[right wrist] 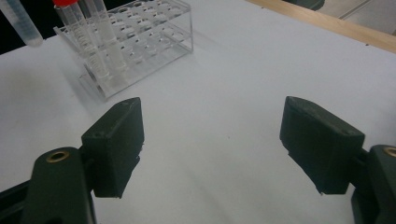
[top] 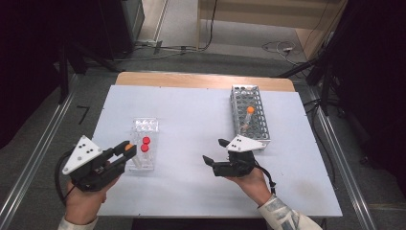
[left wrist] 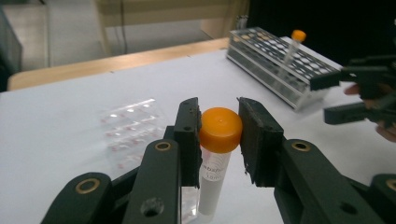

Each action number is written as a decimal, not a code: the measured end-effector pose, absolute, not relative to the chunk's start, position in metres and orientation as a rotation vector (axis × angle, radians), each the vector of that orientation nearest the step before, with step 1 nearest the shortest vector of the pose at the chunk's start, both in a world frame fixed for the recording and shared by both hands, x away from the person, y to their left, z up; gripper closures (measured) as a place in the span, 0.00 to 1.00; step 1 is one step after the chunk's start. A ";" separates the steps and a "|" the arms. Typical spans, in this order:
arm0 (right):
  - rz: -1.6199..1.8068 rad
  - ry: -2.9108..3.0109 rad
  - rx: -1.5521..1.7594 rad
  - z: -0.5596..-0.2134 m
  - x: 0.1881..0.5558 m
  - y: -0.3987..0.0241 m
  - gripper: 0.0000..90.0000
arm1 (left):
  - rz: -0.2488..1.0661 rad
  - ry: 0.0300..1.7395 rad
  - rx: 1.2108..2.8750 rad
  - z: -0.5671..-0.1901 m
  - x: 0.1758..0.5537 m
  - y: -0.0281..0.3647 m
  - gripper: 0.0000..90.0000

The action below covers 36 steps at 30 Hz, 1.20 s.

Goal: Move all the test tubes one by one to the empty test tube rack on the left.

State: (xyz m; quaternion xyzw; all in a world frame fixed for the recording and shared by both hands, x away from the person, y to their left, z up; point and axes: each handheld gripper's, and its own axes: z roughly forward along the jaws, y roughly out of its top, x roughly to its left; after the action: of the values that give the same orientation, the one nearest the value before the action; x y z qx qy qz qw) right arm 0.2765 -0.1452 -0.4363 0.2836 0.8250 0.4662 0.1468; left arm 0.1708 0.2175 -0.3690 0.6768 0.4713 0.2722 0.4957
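The left gripper point(left wrist: 219, 135) clamps the orange-capped tube point(left wrist: 215, 158) upright, while the right gripper point(right wrist: 212, 149), jaws apart and empty, sits toward 3 o'clock.

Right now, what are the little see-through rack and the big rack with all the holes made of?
The see-through rack looks like clear glossy plastic: you can see the table through its walls. The big rack looks like pale grey metal or plastic mesh with a dull finish; the pictures leave it open.
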 end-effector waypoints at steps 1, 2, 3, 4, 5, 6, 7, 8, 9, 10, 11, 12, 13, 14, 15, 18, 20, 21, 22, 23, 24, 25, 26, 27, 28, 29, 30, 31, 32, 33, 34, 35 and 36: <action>1.341 2.373 0.817 -0.436 0.277 -0.146 0.23 | 0.678 1.150 1.623 -0.368 0.171 0.221 0.78; 1.344 2.370 0.818 -0.436 0.277 -0.146 0.23 | 0.697 1.160 1.607 -0.367 0.172 0.223 0.78; 1.344 2.371 0.820 -0.436 0.277 -0.146 0.23 | 0.726 1.172 1.602 -0.367 0.174 0.225 0.78; 1.345 2.370 0.821 -0.436 0.278 -0.146 0.23 | 0.750 1.184 1.602 -0.368 0.177 0.227 0.78; 1.344 2.371 0.823 -0.436 0.278 -0.145 0.23 | 0.765 1.193 1.597 -0.369 0.179 0.228 0.78; 1.344 2.371 0.822 -0.436 0.278 -0.145 0.23 | 0.770 1.202 1.594 -0.370 0.183 0.230 0.78; 1.345 2.371 0.817 -0.436 0.278 -0.144 0.23 | 0.774 1.212 1.590 -0.371 0.187 0.231 0.78; 1.340 2.371 0.817 -0.436 0.277 -0.144 0.23 | 0.776 1.219 1.585 -0.373 0.191 0.232 0.78; 1.341 2.372 0.818 -0.436 0.277 -0.143 0.23 | 0.778 1.225 1.581 -0.374 0.194 0.232 0.78; 1.341 2.373 0.818 -0.436 0.277 -0.143 0.23 | 0.785 1.228 1.580 -0.375 0.198 0.233 0.78; 1.340 2.373 0.817 -0.436 0.277 -0.143 0.23 | 0.785 1.230 1.571 -0.375 0.201 0.233 0.78; 1.340 2.373 0.819 -0.436 0.278 -0.143 0.23 | 0.788 1.230 1.565 -0.376 0.204 0.232 0.78; 1.342 2.372 0.825 -0.436 0.278 -0.143 0.23 | 0.794 1.231 1.564 -0.377 0.206 0.231 0.78; 1.340 2.372 0.823 -0.436 0.278 -0.143 0.23 | 0.801 1.231 1.563 -0.378 0.209 0.231 0.78; 1.340 2.371 0.826 -0.436 0.279 -0.143 0.23 | 0.802 1.236 1.564 -0.380 0.211 0.230 0.78; 1.343 2.367 0.830 -0.436 0.279 -0.144 0.23 | 0.803 1.253 1.575 -0.388 0.218 0.228 0.78; 1.344 2.366 0.829 -0.436 0.279 -0.145 0.24 | 0.791 1.264 1.589 -0.394 0.222 0.227 0.78; 1.344 2.365 0.831 -0.436 0.278 -0.145 0.24 | 0.793 1.268 1.594 -0.397 0.223 0.227 0.78; 1.343 2.364 0.834 -0.436 0.278 -0.145 0.24 | 0.790 1.273 1.595 -0.399 0.223 0.226 0.78; 1.344 2.363 0.836 -0.435 0.278 -0.146 0.24 | 0.789 1.275 1.600 -0.401 0.223 0.226 0.78; 1.344 2.363 0.835 -0.435 0.278 -0.146 0.24 | 0.787 1.280 1.606 -0.403 0.222 0.226 0.78; 1.344 2.361 0.832 -0.435 0.279 -0.146 0.24 | 0.784 1.283 1.610 -0.405 0.222 0.226 0.78; 1.346 2.359 0.834 -0.435 0.279 -0.146 0.24 | 0.778 1.288 1.615 -0.407 0.222 0.226 0.78; 1.346 2.360 0.835 -0.435 0.279 -0.146 0.24 | 0.775 1.291 1.621 -0.409 0.222 0.226 0.78; 1.347 2.359 0.835 -0.435 0.279 -0.146 0.24 | 0.770 1.295 1.624 -0.411 0.222 0.226 0.77; 1.345 2.360 0.835 -0.435 0.279 -0.146 0.24 | 0.765 1.296 1.633 -0.412 0.221 0.226 0.77; 1.344 2.361 0.833 -0.435 0.279 -0.146 0.24 | 0.762 1.299 1.632 -0.414 0.221 0.225 0.77; 1.345 2.360 0.833 -0.435 0.279 -0.146 0.24 | 0.759 1.301 1.638 -0.415 0.221 0.225 0.77; 1.346 2.360 0.834 -0.435 0.278 -0.146 0.24 | 0.756 1.301 1.637 -0.415 0.221 0.225 0.76; 1.346 2.359 0.831 -0.435 0.279 -0.146 0.24 | 0.748 1.302 1.636 -0.416 0.221 0.225 0.74; 1.346 2.360 0.831 -0.435 0.279 -0.146 0.24 | 0.743 1.300 1.632 -0.415 0.221 0.225 0.71; 1.346 2.359 0.831 -0.435 0.279 -0.146 0.24 | 0.739 1.299 1.629 -0.415 0.221 0.226 0.69; 1.345 2.359 0.834 -0.434 0.279 -0.146 0.24 | 0.734 1.300 1.620 -0.414 0.220 0.226 0.68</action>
State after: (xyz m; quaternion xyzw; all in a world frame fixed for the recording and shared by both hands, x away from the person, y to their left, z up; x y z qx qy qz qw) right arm 0.2788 -0.1465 -0.4345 0.2904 0.8210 0.4681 0.1500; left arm 0.2203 0.2259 -0.4143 0.6559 0.5262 0.2972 0.4524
